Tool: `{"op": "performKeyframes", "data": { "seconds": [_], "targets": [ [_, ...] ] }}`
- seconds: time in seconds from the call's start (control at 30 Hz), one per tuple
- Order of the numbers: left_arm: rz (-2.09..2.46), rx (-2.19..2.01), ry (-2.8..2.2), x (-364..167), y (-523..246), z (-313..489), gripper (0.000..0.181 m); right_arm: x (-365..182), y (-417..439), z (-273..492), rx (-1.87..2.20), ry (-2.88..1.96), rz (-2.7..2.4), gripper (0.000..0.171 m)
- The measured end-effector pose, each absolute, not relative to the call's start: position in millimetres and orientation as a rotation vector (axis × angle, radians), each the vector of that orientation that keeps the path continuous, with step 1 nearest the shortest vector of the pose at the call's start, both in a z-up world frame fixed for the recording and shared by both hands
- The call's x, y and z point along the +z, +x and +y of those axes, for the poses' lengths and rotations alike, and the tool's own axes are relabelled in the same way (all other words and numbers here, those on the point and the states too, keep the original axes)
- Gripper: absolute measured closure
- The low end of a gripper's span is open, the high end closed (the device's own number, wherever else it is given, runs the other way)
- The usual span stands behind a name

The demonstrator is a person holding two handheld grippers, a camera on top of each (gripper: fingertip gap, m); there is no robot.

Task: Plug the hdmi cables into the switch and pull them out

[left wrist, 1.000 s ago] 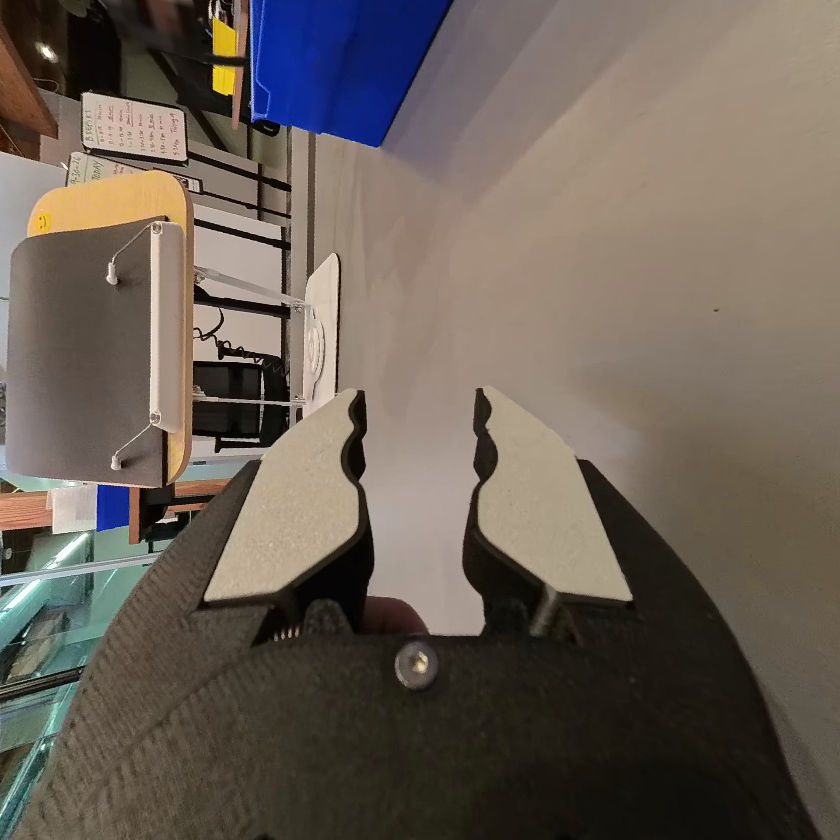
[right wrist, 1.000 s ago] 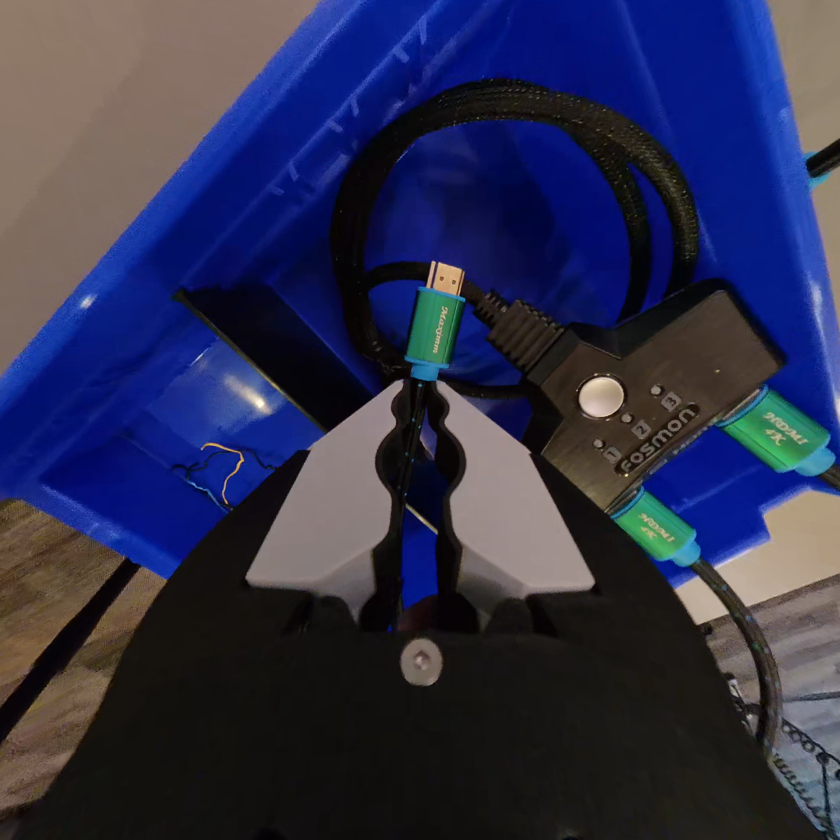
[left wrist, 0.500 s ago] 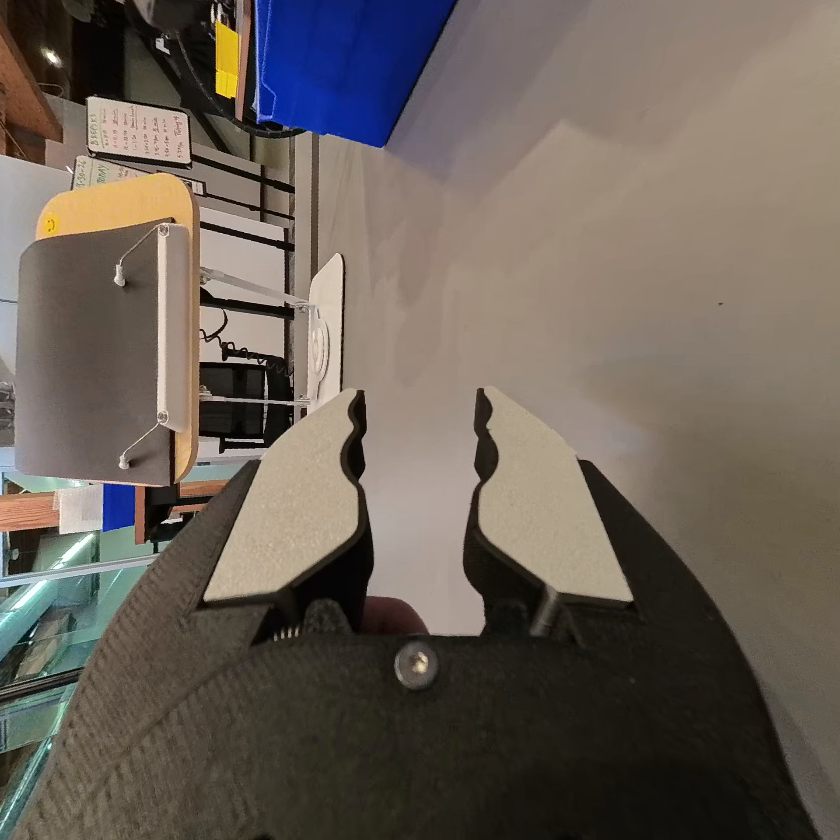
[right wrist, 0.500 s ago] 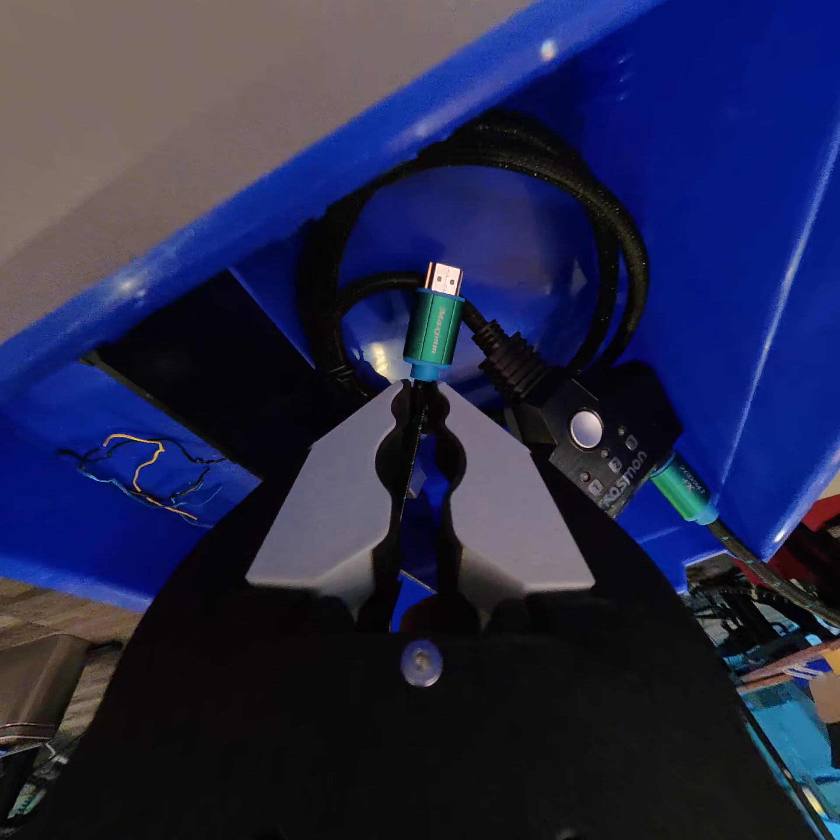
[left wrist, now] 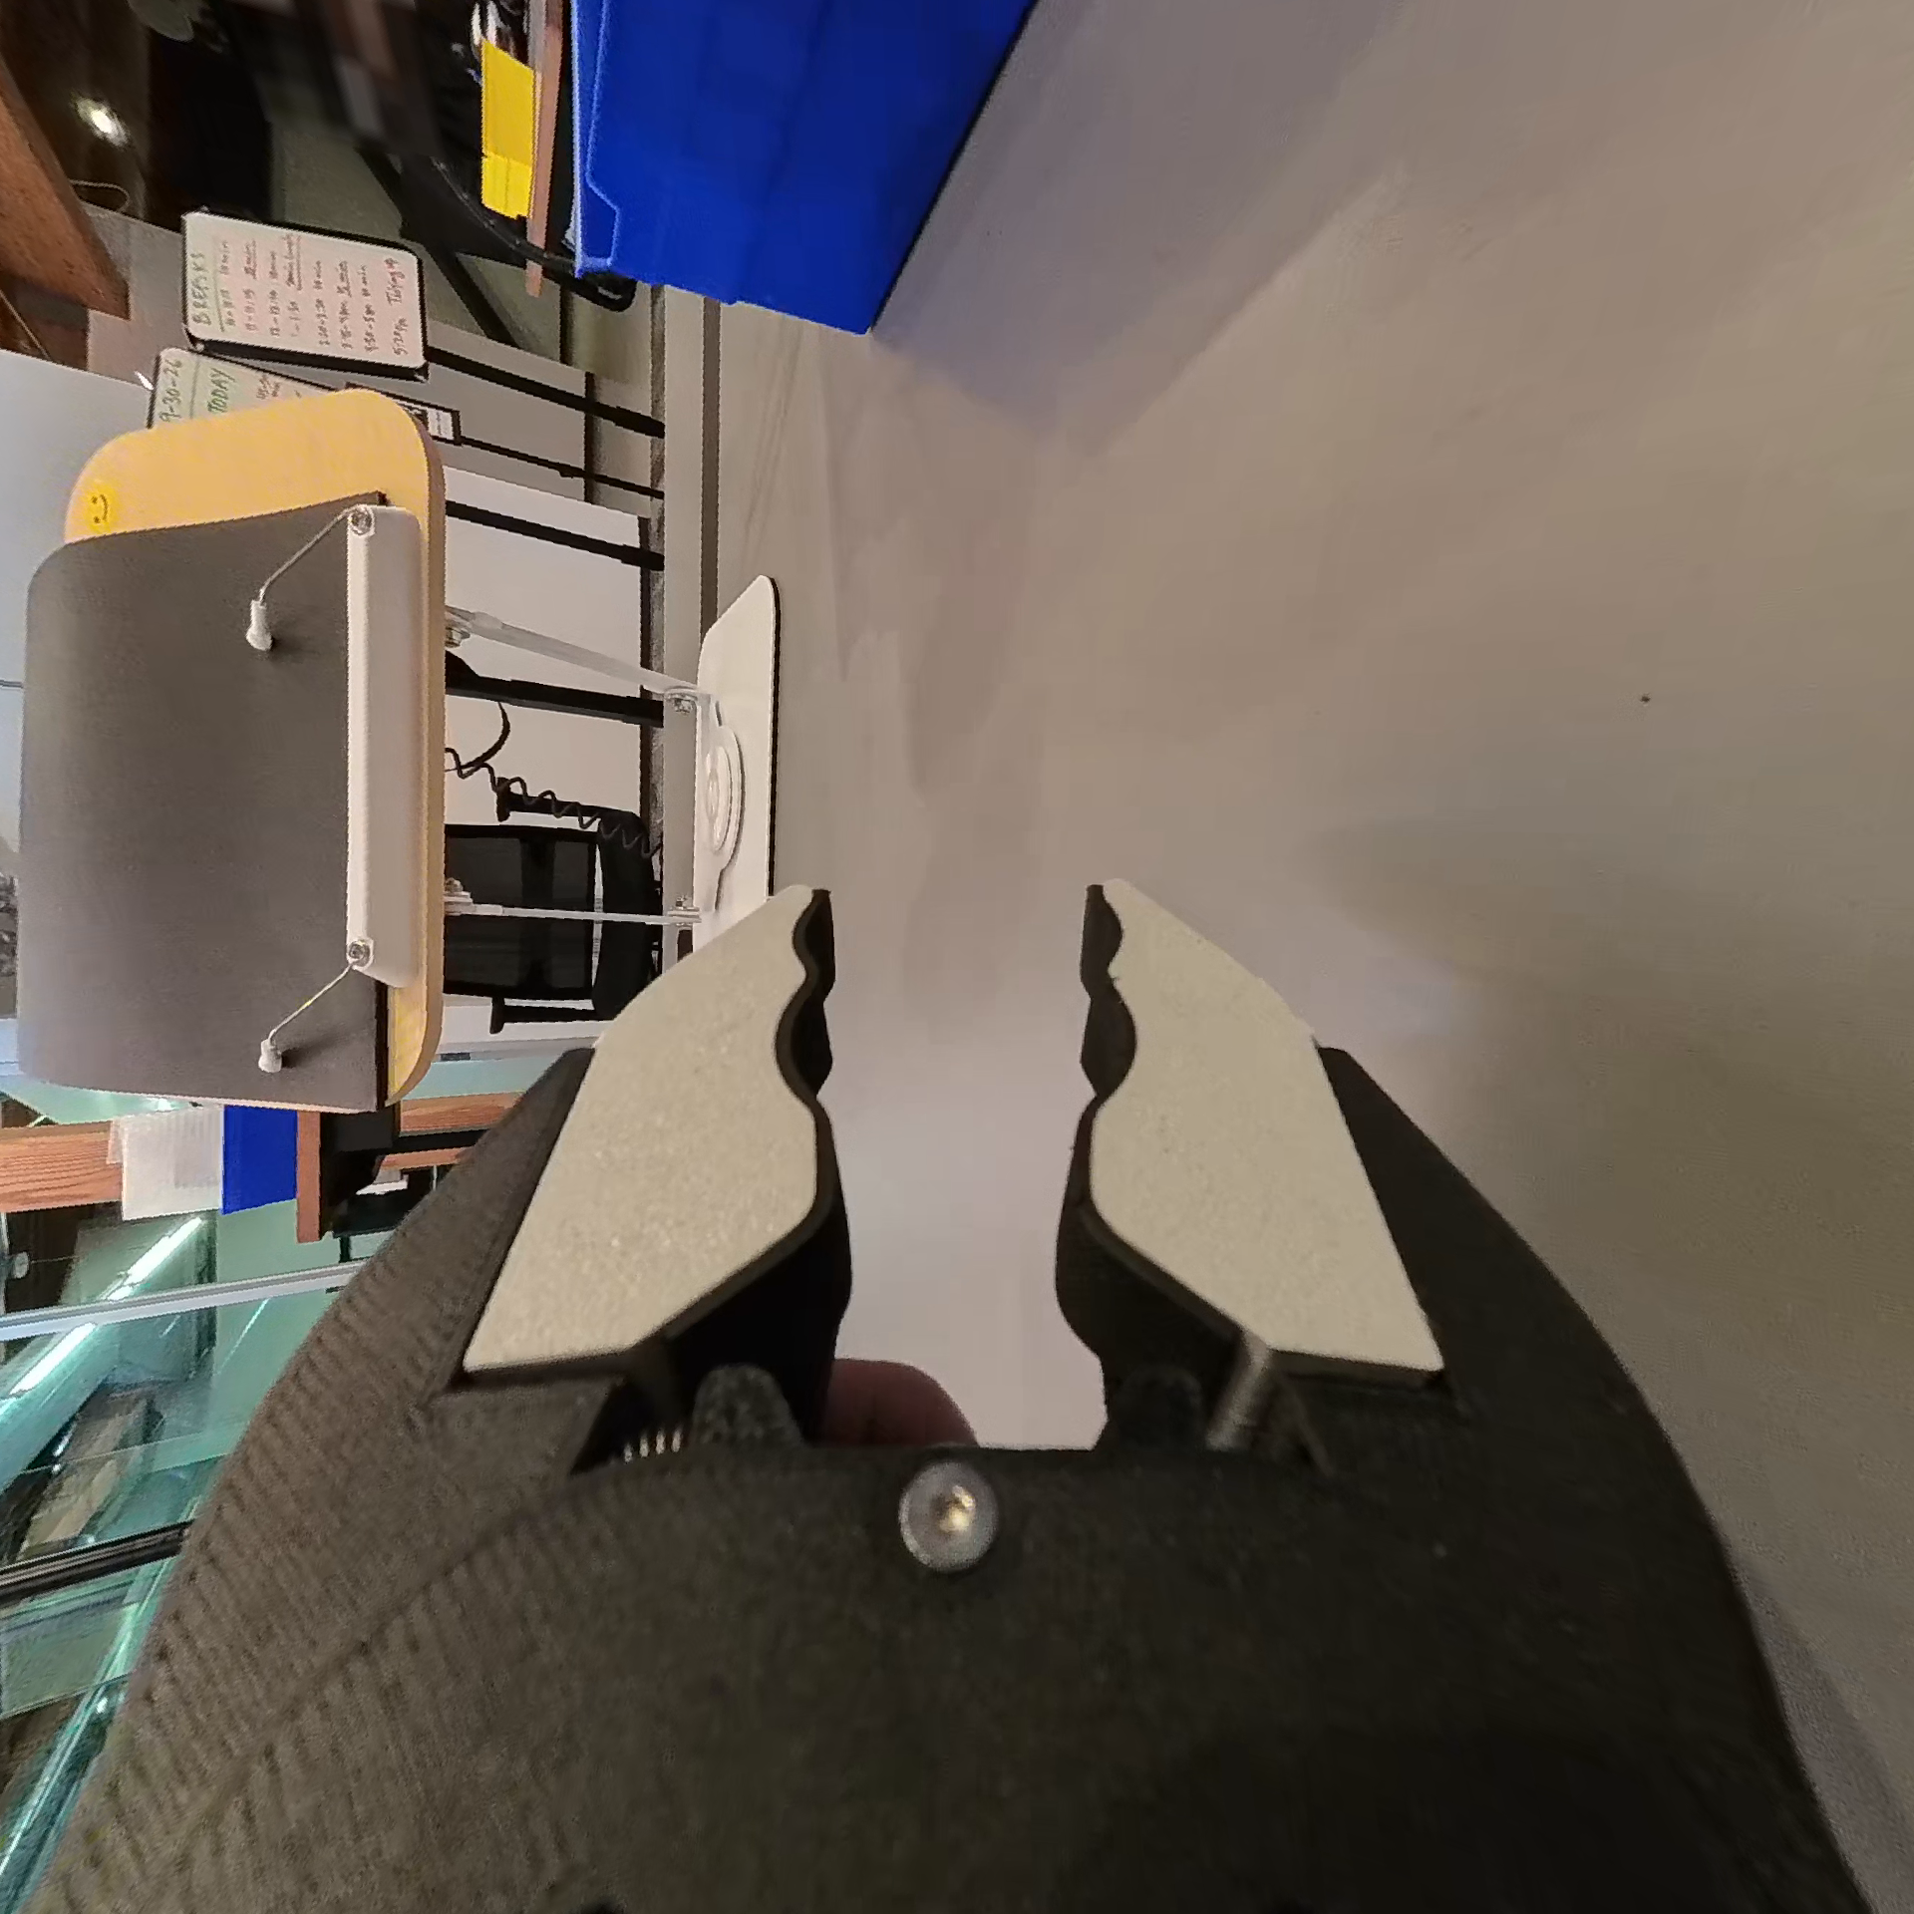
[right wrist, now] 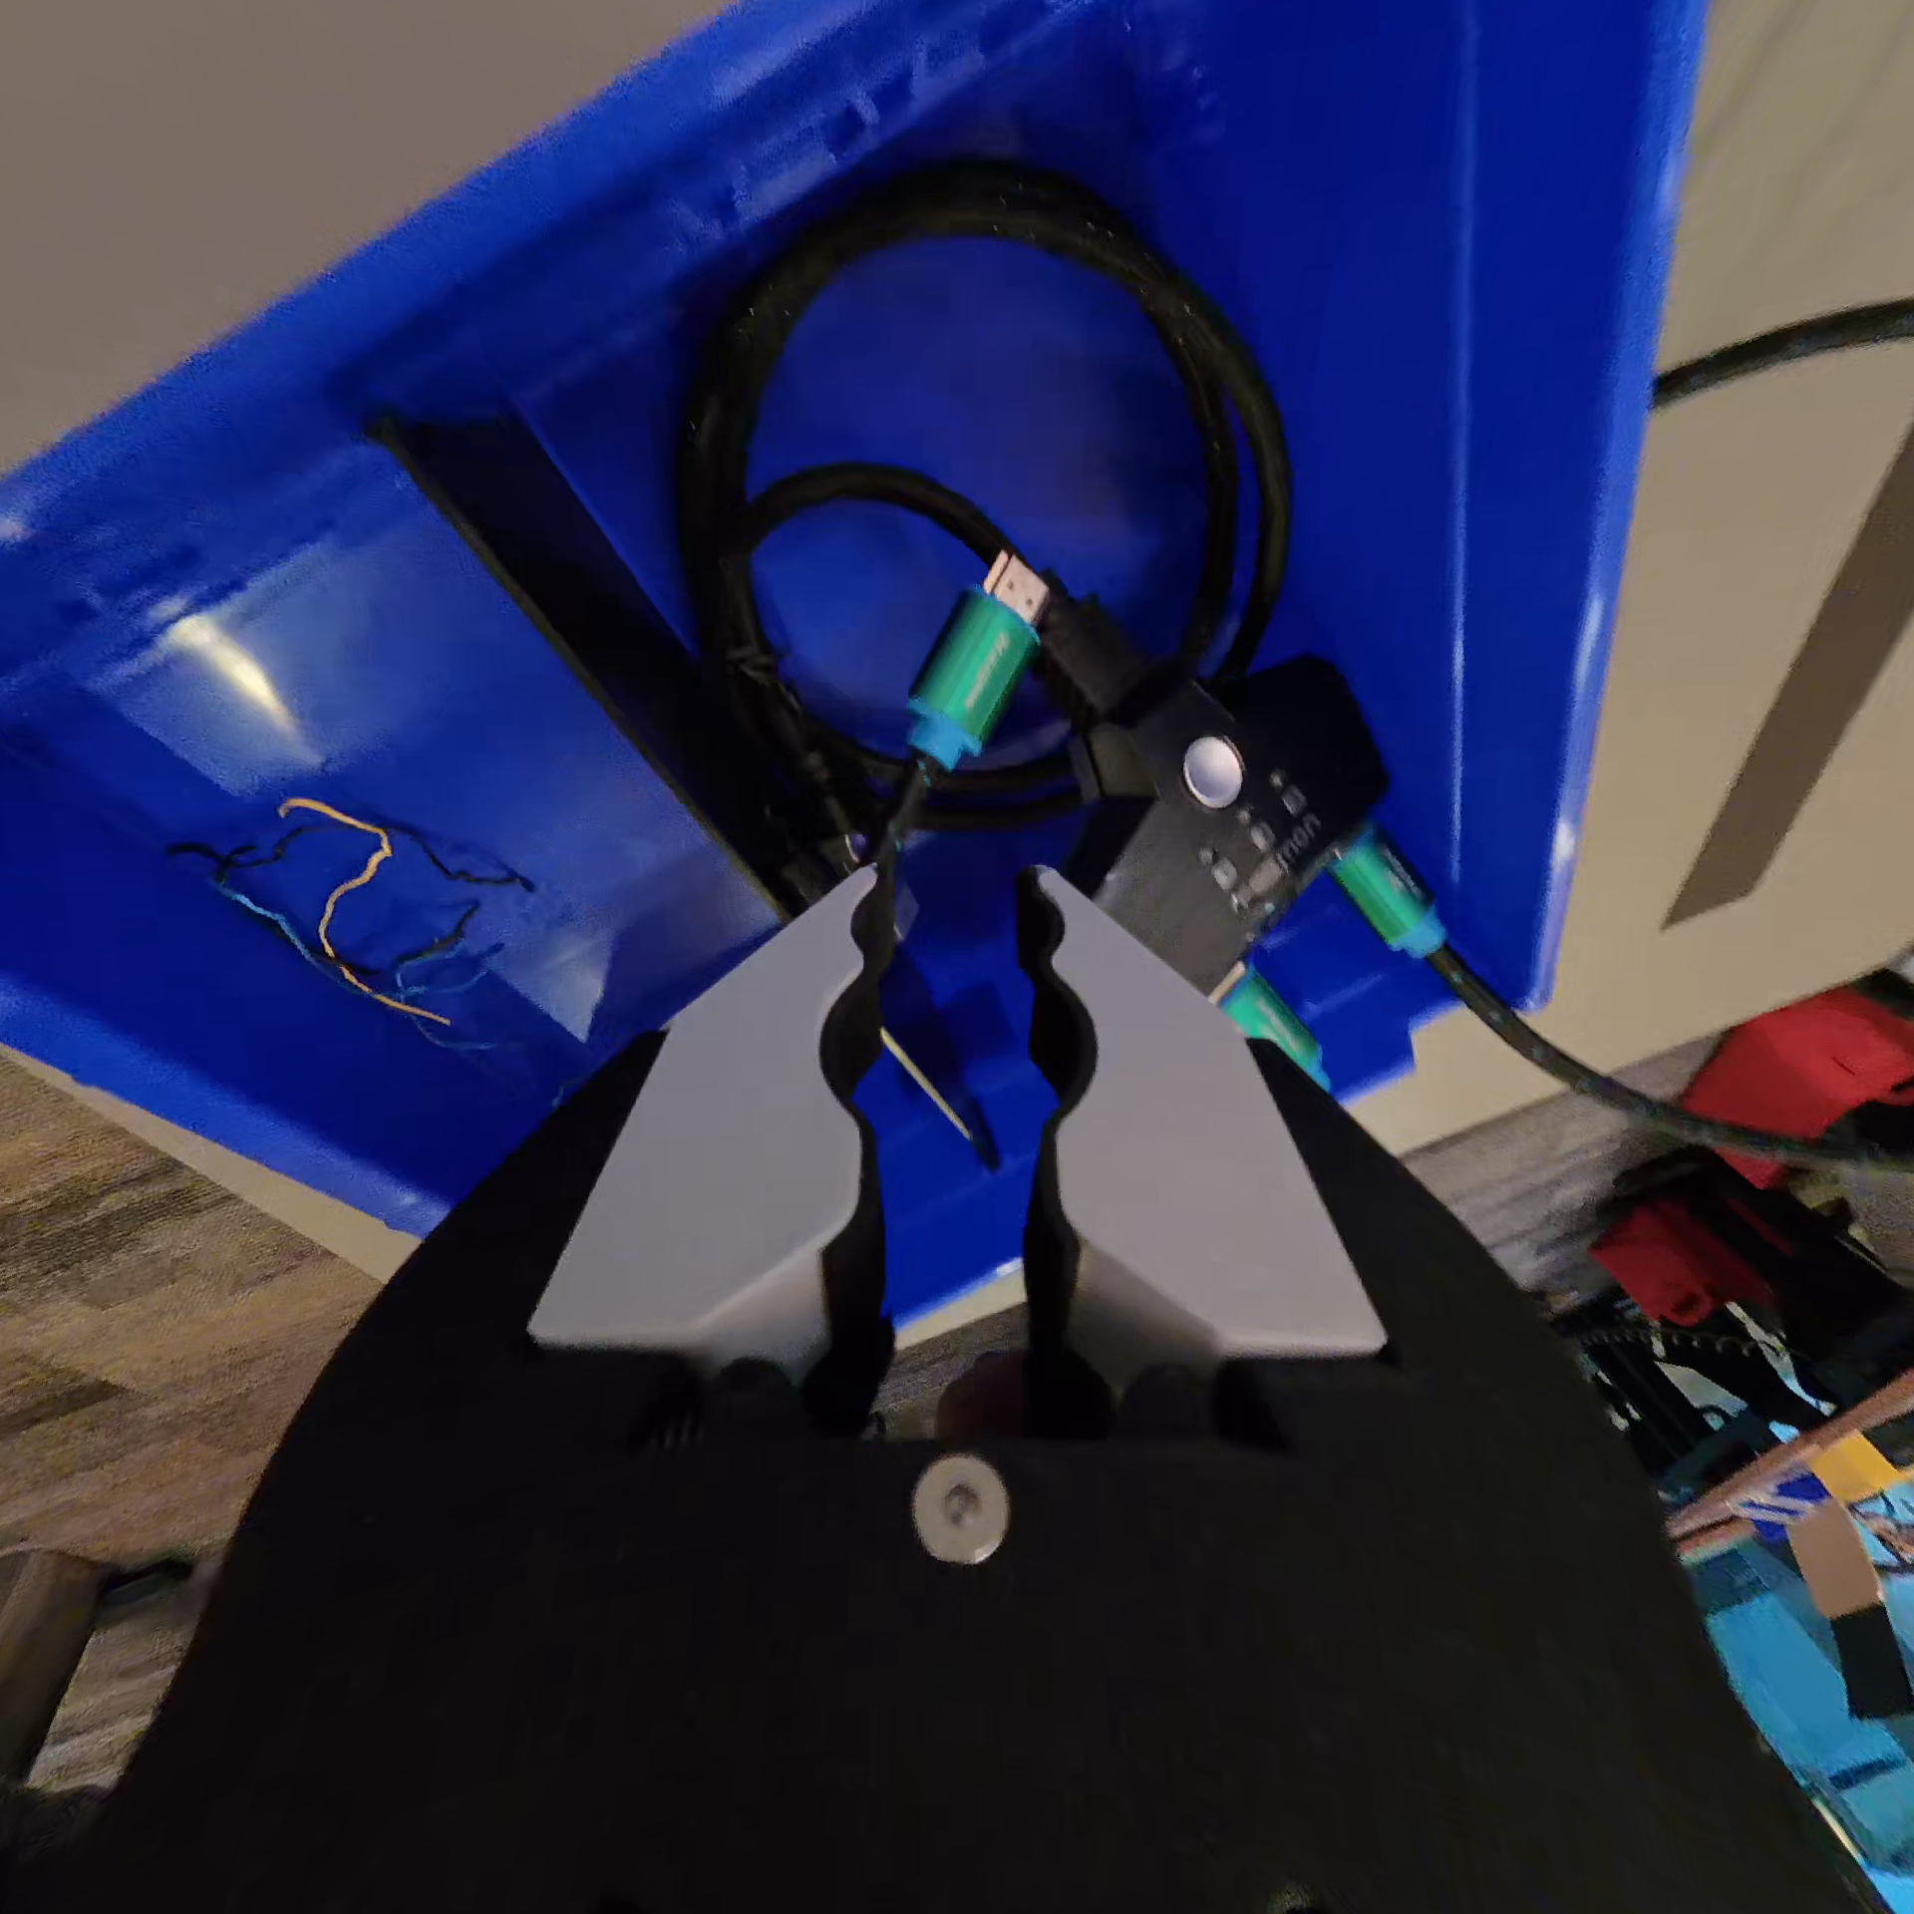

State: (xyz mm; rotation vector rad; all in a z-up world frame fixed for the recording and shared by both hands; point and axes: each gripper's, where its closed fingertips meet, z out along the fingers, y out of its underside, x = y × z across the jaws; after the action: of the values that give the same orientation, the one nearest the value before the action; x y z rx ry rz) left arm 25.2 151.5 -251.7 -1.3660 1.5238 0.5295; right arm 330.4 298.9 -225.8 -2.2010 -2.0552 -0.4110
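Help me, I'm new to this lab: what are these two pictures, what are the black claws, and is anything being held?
Each picture comes from a camera on a hand-held gripper, looking along its two fingers; a person holds one in each hand. The left gripper is open and empty above a beige table. The right gripper faces a blue bin holding a black switch box and a coiled cable. Its jaws stand apart; the thin cord of a green plug runs past one finger, unclamped. Two more green plugs sit in the box.

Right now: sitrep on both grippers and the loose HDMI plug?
Left gripper open, empty. Right gripper open, green HDMI plug unplugged, cord at its left finger. Switch in blue bin, two plugs seated.
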Motion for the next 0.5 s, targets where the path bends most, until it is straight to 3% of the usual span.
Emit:
{"op": "performKeyframes", "data": {
  "seconds": [0.27, 0.5],
  "targets": [
    [1.456, 0.468, -1.404, -231, 26, 151, 0.136, -139, 314, 289, -0.365, -1.999, -1.675, 0.156],
    [1.274, 0.441, -1.471, -179, 0, 149, 0.133, -145, 263, 211, -0.143, -1.88, -1.701, 0.135]
  ]
}}
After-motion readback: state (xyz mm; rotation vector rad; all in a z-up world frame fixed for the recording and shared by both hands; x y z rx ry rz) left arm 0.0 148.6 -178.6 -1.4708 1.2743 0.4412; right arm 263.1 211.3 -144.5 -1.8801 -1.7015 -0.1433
